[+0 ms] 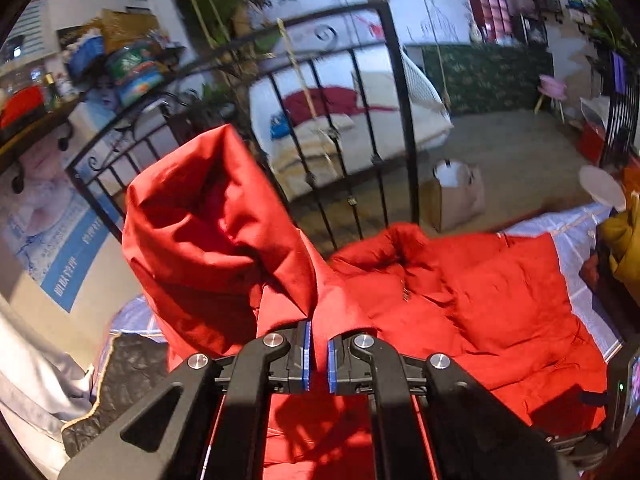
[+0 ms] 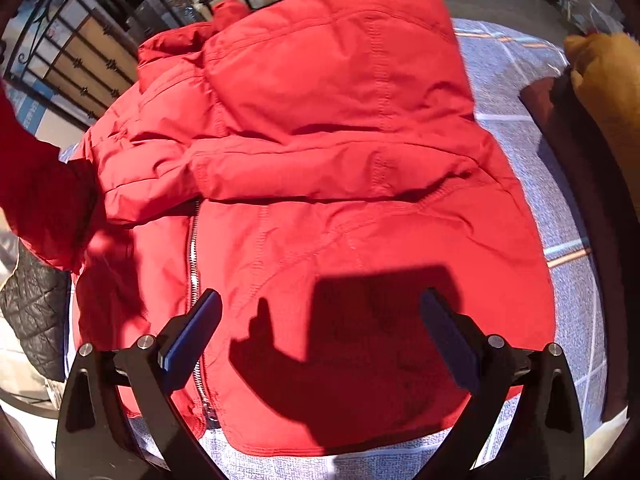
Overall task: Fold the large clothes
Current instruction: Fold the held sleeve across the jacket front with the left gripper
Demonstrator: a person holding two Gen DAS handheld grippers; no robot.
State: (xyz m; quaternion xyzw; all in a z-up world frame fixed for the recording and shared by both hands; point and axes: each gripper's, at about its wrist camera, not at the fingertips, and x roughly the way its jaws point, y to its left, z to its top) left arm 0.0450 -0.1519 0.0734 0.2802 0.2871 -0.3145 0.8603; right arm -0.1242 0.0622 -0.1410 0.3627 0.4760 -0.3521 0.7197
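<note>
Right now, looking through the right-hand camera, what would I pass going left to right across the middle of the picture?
Black quilted fabric → silver zipper of the red padded jacket → checked pale-blue sheet → mustard-yellow cloth.

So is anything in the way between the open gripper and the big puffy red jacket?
Nothing visible. The right gripper hangs open right over the puffy red jacket, casting its shadow on bare fabric. The left gripper is shut on a lifted fold.

A black iron railing (image 1: 360, 128) stands beyond the fingers, with a brown paper bag (image 1: 456, 196) on the floor behind it; a black quilted cloth (image 2: 36, 312) lies left.
</note>
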